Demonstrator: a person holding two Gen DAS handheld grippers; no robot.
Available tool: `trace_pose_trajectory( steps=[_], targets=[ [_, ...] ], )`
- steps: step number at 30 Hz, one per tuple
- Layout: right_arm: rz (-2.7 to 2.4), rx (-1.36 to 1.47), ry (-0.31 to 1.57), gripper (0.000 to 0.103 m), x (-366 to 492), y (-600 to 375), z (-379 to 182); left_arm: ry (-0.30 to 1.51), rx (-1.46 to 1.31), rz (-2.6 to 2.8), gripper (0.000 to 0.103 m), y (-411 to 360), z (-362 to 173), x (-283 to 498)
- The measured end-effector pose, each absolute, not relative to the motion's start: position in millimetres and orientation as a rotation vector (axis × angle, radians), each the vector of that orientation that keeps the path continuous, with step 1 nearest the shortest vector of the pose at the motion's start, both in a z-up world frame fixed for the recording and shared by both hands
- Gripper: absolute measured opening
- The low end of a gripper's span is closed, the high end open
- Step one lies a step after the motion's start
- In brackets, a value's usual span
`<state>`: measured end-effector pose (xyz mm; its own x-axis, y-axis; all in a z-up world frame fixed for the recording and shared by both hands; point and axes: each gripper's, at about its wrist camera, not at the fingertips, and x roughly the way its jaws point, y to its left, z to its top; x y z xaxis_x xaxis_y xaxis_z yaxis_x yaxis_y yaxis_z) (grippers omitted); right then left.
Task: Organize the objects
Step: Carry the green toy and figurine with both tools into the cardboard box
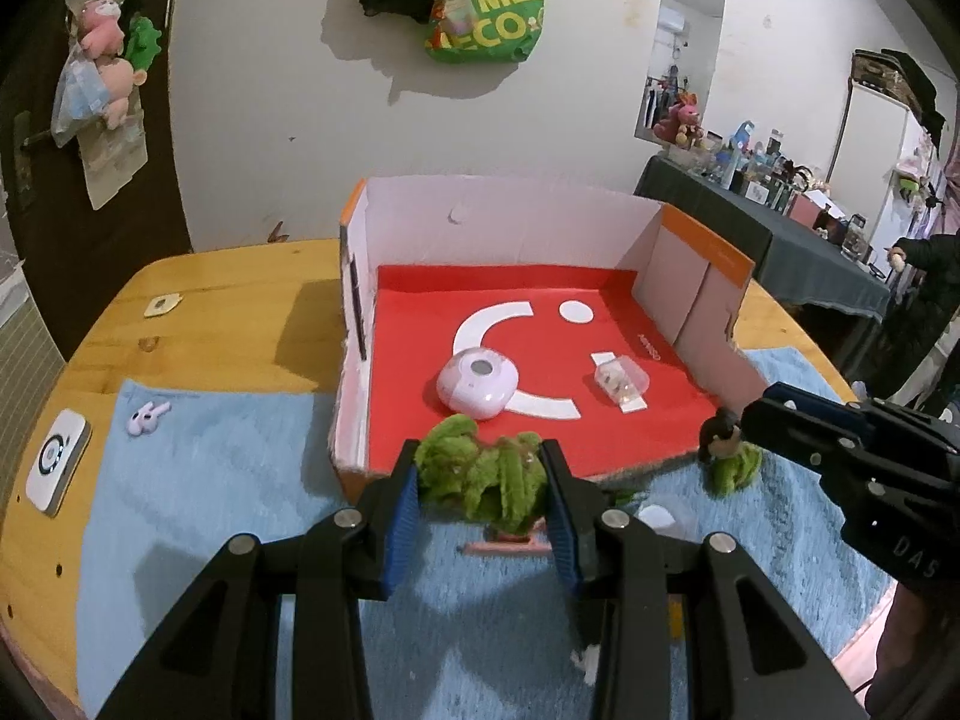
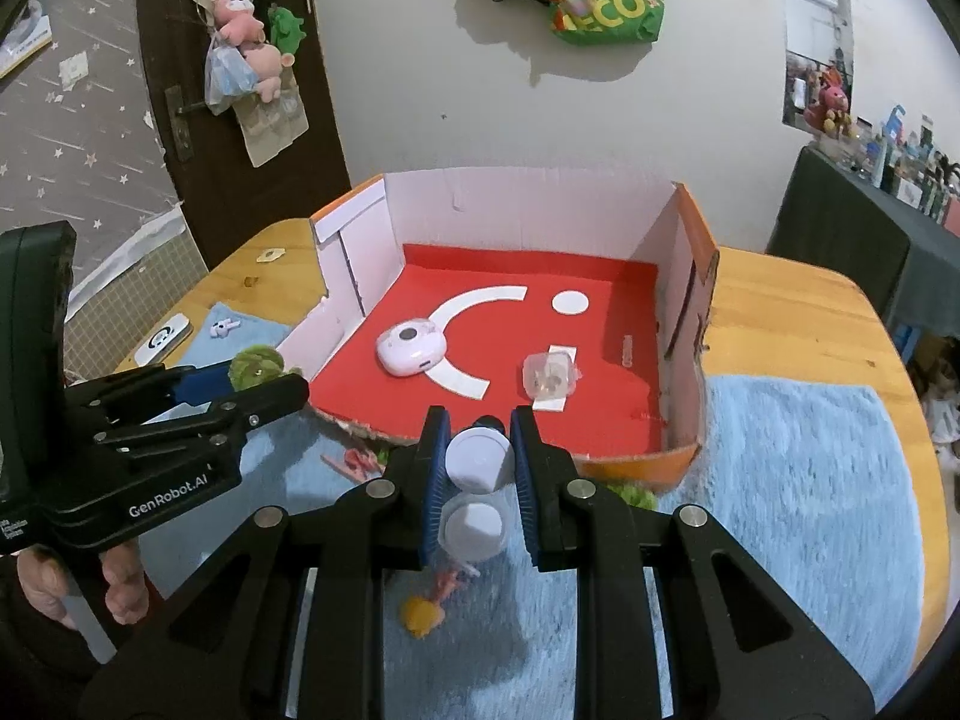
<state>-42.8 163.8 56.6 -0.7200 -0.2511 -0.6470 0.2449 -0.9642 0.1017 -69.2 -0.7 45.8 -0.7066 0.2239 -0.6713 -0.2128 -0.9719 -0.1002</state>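
Red-floored box (image 1: 699,267) holds pink case (image 1: 477,383), clear capsule (image 1: 621,381)

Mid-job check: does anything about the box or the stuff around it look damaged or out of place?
Yes. The cardboard box has no front wall; its near edge is ragged and torn, so items could slide out onto the blue towel. A small pink piece and a yellow one lie loose on the towel.

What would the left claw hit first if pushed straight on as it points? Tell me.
Probably the red floor of the cardboard box, just past its low front edge. The left claw, shut on the green plush toy, points there; depth is uncertain.
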Motion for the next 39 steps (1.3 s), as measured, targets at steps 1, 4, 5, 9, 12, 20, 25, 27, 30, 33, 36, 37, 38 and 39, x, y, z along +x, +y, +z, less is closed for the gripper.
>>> trace_pose_trajectory(
  steps=[1, 4, 5, 9, 12, 20, 25, 27, 30, 33, 36, 37, 38, 39],
  targets=[
    [-2.688, 1.013, -0.014, 0.02, -45, 164, 57, -0.021, -1.065, 2.701, 0.04, 0, 47, -72],
    [-2.684, 1.014, -0.019, 0.02, -53, 164, 59, -0.02, -1.067, 2.696, 0.04, 2, 48, -80],
    [-2.682, 1.016, -0.02, 0.02, -56, 164, 59, -0.02, -1.068, 2.694, 0.04, 3, 48, -83],
    [-2.673, 1.027, -0.033, 0.02, -68, 165, 59, -0.019, -1.085, 2.677, 0.04, 6, 46, -97],
    [-2.666, 1.042, -0.045, 0.02, -78, 166, 56, -0.019, -1.096, 2.665, 0.04, 8, 44, -106],
    [-2.649, 1.1, -0.066, 0.02, -104, 168, 43, -0.006, -1.156, 2.617, 0.04, 15, 31, -129],
    [-2.633, 1.157, -0.075, 0.02, -116, 170, 28, -0.009, -1.224, 2.568, 0.04, 19, 15, -139],
    [-2.631, 1.178, -0.081, 0.02, -119, 172, 24, -0.014, -1.245, 2.548, 0.04, 19, 10, -142],
    [-2.63, 1.203, -0.077, 0.02, -121, 174, 19, -0.019, -1.274, 2.522, 0.04, 21, 4, -144],
    [-2.623, 1.227, -0.074, 0.02, -122, 175, 15, -0.005, -1.295, 2.51, 0.04, 23, 0, -145],
    [-2.619, 1.235, -0.069, 0.02, -122, 176, 14, 0.003, -1.297, 2.509, 0.04, 24, -1, -145],
    [-2.619, 1.236, -0.065, 0.02, -122, 175, 14, 0.001, -1.3, 2.507, 0.04, 24, -1, -146],
    [-2.617, 1.24, -0.058, 0.02, -122, 175, 14, 0.001, -1.303, 2.505, 0.04, 24, -1, -146],
    [-2.616, 1.244, -0.051, 0.02, -122, 174, 13, 0.002, -1.308, 2.505, 0.04, 24, -1, -147]
  ],
)
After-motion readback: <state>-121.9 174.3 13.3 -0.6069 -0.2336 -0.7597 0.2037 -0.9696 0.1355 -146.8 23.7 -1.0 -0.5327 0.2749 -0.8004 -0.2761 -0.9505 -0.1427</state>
